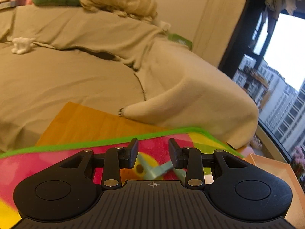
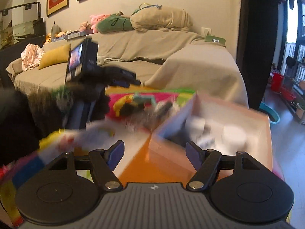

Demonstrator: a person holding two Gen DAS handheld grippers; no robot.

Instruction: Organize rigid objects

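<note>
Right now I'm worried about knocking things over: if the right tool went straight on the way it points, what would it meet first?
Probably the near wall of the pink box, just beyond the open right tool; blur makes depth uncertain.

An orange table (image 1: 80,122) carries a colourful mat (image 1: 47,164) and a pink box (image 2: 253,133).

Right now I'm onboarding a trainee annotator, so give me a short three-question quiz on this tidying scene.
1. True or false: the right gripper is clamped on a white bottle.
2. The play mat has an edge of which colour? A green, B blue, C black.
3. What colour is the small plastic piece seen between the left gripper's fingers?
Key: 1 false, its jaws stand apart and empty, facing the peach box; 2 A; 3 light teal.
</note>
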